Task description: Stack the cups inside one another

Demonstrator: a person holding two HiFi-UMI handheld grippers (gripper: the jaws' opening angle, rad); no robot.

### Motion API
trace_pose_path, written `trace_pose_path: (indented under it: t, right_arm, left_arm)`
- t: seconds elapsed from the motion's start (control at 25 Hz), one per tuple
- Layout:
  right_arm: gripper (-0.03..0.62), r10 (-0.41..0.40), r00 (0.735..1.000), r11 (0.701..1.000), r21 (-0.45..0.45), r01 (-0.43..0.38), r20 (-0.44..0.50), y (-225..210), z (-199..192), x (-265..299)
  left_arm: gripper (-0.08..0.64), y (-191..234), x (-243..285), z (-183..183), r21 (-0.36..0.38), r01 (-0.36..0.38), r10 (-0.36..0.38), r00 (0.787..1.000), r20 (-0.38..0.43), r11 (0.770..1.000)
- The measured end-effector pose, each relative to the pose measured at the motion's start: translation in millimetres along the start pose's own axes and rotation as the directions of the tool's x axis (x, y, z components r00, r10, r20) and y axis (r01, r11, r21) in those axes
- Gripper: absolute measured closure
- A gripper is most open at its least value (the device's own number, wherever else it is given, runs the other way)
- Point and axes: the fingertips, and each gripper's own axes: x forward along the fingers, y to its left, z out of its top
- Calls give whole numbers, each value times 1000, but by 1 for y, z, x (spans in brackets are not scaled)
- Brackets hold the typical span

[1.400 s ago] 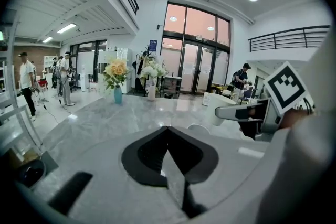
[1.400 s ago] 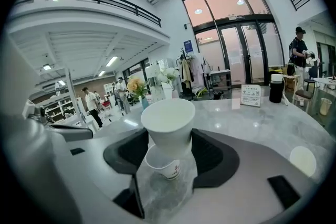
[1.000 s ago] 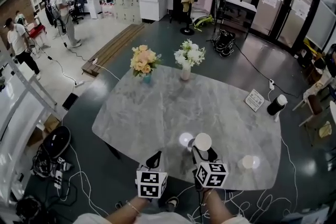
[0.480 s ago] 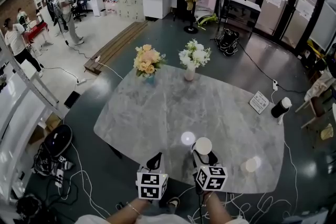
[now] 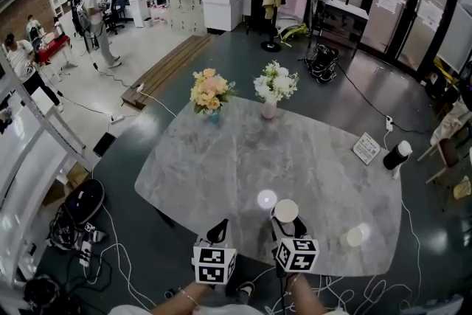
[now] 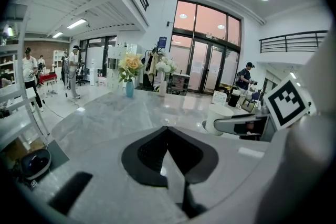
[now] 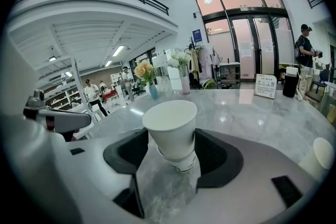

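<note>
**Right jaws on nested cups, left empty**

- Right gripper (image 5: 286, 223): jaws clamped on a white paper cup (image 7: 171, 127), one jaw on each side of the cup wall. The cup is upright with its mouth up.
- The rim of a second cup (image 7: 181, 164) shows around the lower part of the first, so the first is seated inside it. Can't tell whether the pair is touching the table (image 5: 221, 158).
- Left gripper (image 5: 218, 229): jaws closed tip to tip with nothing between them, over the near table edge and just left of the right gripper.
- Loose cup (image 5: 355, 236) stands on the table to the right of the right gripper, apart from it and near the front edge.
- Far side of the table: peach bouquet (image 5: 210, 92) and white bouquet (image 5: 274, 83), each in a vase, well away from the cups.
</note>
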Motion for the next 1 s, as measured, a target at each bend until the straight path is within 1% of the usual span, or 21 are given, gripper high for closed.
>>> trace_pose_path:
  t: [0.32,0.8,1.0]
  right_arm:
    - [339,-9,1000,1000,0,9,-18,-3,-5,-3]
    - [339,-8,1000,1000,21,7,26,-2,4,-13]
    - [341,-40,998,999,34,39,54,-12,10,-23]
  left_arm:
    - [565,-5,-1,-1,7,9,-9,1000,2,1000]
    - [565,-10,-3,0,6,14,-14,1000,10,1000]
    - [565,-16,-4,2,11,19,-19,1000,12,1000]
